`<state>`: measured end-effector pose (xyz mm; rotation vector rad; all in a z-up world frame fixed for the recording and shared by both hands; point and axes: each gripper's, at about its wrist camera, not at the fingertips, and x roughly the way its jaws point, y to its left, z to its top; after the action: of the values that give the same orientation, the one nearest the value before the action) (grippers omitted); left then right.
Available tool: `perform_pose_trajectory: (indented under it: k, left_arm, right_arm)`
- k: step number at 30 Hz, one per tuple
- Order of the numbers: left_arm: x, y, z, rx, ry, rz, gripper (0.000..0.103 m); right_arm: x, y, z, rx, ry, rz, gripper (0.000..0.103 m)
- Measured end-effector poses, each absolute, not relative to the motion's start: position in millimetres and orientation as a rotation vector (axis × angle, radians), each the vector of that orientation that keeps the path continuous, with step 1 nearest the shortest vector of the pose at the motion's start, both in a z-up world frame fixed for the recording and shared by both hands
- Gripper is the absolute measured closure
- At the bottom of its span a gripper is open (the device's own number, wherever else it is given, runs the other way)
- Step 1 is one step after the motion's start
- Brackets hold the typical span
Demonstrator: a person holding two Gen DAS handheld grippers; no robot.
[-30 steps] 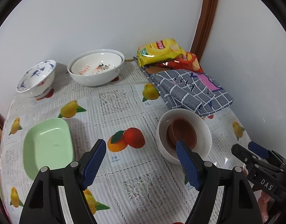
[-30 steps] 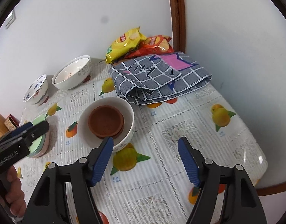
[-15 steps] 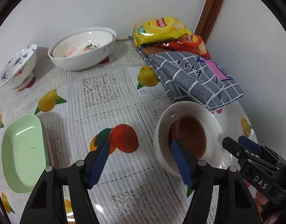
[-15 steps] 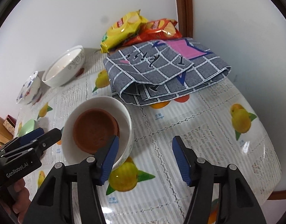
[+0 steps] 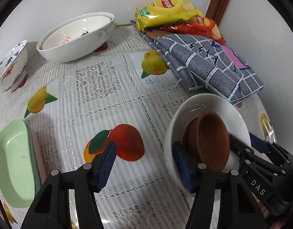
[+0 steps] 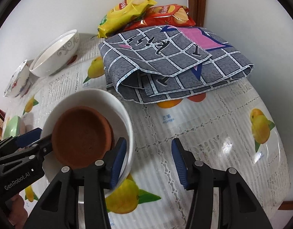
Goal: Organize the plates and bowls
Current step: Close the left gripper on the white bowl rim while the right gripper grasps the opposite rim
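Brown saucers (image 6: 81, 135) already nest in the white bowl (image 6: 116, 103), so partly done. Both tongs, left (image 5: 142, 164) and right (image 6: 146, 158), are spread around its rim; patterned bowls (image 5: 75, 38) and green plates (image 5: 10, 162) still sit apart.

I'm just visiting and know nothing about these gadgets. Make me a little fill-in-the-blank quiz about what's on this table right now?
1. The brown dish sits inside a ____ bowl.
2. The yellow snack bag lies beside a ____ snack bag.
3. The green plate lies near the table's ____ edge in the left wrist view.
4. The left gripper and right gripper both have their jaws ____.

Missing words: white; red; left; open
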<state>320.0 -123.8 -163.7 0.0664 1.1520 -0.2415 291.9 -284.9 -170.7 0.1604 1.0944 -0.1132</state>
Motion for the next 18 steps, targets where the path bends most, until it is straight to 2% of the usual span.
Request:
perform_pose_trajectory:
  k: [18]
  left_arm:
    - [323.6,-124.0,-173.3,0.025,1.147,-0.228,0.046]
  right_arm:
    - [302.2,-293.3,-181.3,0.248,1.122,-0.066,0.054]
